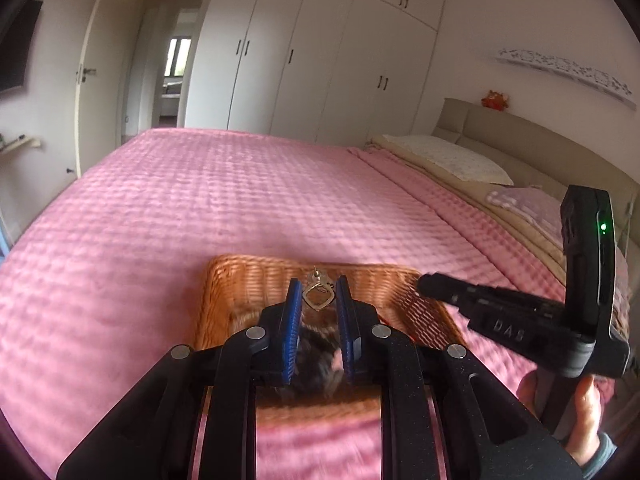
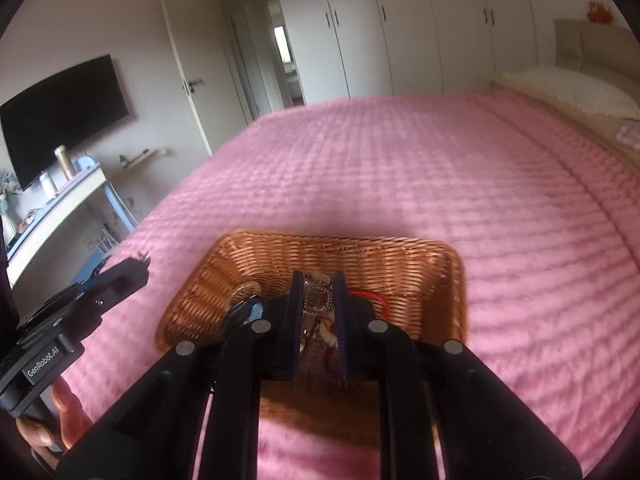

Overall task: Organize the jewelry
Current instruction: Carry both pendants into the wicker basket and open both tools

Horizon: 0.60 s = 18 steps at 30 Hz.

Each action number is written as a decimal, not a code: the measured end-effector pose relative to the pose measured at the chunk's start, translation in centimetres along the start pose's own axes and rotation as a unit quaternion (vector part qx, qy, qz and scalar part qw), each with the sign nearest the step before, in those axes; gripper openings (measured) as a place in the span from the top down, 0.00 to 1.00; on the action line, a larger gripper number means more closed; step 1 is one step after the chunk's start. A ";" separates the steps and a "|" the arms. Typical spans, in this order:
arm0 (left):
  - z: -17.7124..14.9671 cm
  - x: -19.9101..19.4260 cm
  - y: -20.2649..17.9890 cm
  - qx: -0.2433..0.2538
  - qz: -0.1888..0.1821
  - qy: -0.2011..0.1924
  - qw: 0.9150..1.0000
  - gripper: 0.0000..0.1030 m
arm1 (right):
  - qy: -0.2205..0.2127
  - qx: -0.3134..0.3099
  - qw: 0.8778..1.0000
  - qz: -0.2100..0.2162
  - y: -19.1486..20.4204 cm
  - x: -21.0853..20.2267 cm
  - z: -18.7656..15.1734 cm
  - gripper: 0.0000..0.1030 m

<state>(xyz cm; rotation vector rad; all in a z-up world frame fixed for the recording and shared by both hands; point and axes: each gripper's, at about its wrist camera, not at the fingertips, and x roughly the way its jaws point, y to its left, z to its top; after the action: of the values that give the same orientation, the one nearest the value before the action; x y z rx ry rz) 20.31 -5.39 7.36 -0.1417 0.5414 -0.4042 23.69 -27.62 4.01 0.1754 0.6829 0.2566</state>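
Bedroom, pink bedspread [image 1: 240,208], wicker basket [image 1: 224,280] near the bed's front edge. At left, left hand-held gripper [image 1: 319,300] over the basket, blue pads nearly closed around a small silvery earring [image 1: 317,294], diamond-shaped loop hanging between the tips, post upward. More jewelry blurred in the basket beneath, too smeared to name. At right, right hand-held gripper [image 2: 319,298], likewise nearly closed, pinching a sparkly square-framed piece [image 2: 319,300] above the same basket [image 2: 400,264]; red cord [image 2: 372,300] and a dark bluish item [image 2: 248,308] lying inside against the weave. Each tool visible in the other's view, close beside one another, a hand [image 1: 588,412] on the right handle.

Likely step: lifting one piece apiece clear of the basket for sorting. Best done with steady squeeze, no loosening, since both pieces small and held only by thin edges; slow, level travel to keep the dangling loop from swinging free; tools kept apart to avoid a knock; set-down on flat bedspread well away from the edge, pieces separate rather than heaped.
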 end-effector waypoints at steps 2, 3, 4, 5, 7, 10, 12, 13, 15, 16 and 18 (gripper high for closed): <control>0.3 2.1 0.7 -0.005 0.004 0.010 1.000 0.85 | 0.024 0.005 1.000 0.002 -0.2 2.4 0.6 0.88; 0.3 3.3 1.1 -0.007 0.005 0.018 1.000 0.85 | 0.039 0.008 0.999 0.000 -0.2 3.8 0.8 0.88; 0.2 4.3 1.4 -0.008 0.007 0.024 1.000 0.85 | 0.049 0.011 0.999 -0.002 -0.2 4.6 0.8 0.88; 0.2 5.4 1.8 -0.008 0.010 0.032 0.999 0.85 | 0.061 0.016 0.998 0.000 -0.2 5.6 0.8 0.88; -0.1 6.6 2.2 -0.005 0.012 0.040 0.999 0.85 | 0.085 0.027 0.996 0.004 -0.5 7.6 0.8 0.88; -0.7 7.9 2.7 -0.003 0.013 0.053 0.999 0.85 | 0.111 0.025 0.994 -0.003 -0.3 9.7 0.6 0.88; -1.2 8.4 2.8 0.002 0.015 0.061 0.998 0.85 | 0.120 0.027 0.992 -0.007 -0.2 10.5 0.7 0.88; -1.3 8.6 2.9 0.002 0.017 0.064 0.998 0.85 | 0.124 0.029 0.992 -0.009 -0.2 10.8 0.6 0.88; -1.5 9.0 3.3 -0.002 0.018 0.069 0.997 0.85 | 0.126 0.028 0.992 -0.015 -0.2 11.1 0.5 0.88; -1.6 9.0 3.3 -0.004 0.018 0.070 0.997 0.85 | 0.126 0.025 0.992 -0.017 -0.1 11.0 0.5 0.88; -1.7 9.0 3.5 -0.008 0.017 0.074 0.997 0.84 | 0.128 0.024 0.991 -0.019 0.0 10.9 0.5 0.87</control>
<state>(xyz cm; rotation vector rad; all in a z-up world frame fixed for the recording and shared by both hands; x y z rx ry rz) 27.60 -5.94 0.88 -0.1189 0.6916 -0.3790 32.15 -24.54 -2.15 0.1772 0.9467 0.2285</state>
